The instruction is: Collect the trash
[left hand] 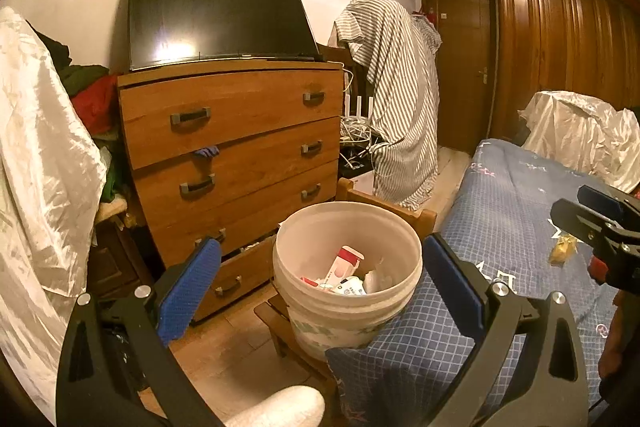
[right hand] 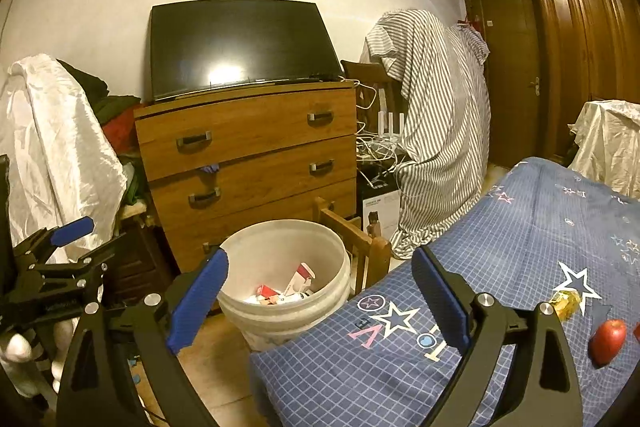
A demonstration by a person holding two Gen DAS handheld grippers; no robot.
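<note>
Both grippers are empty, jaws spread wide. The left gripper [left hand: 320, 279] frames the white bucket [left hand: 347, 311], which stands on a low wooden stool [left hand: 280, 323] against the foot corner of the bed [left hand: 500, 227]; the bucket already holds cartons and wrappers [left hand: 346, 273].

Remaining on the blue bedspread: a yellowish crumpled wrapper [right hand: 565, 303] and, nearer the right edge of the right wrist view, a red apple-like item [right hand: 608, 341] — whether that counts as trash cannot be told. A further red scrap at the frame edge is too cut off to identify.

Governing relation: the wrapper lies ahead and to the right of the right gripper [right hand: 320, 303], on the bed away from the bucket. The right gripper is judged much the nearer. The wrapper's long axis cannot be read — it is too small.
</note>
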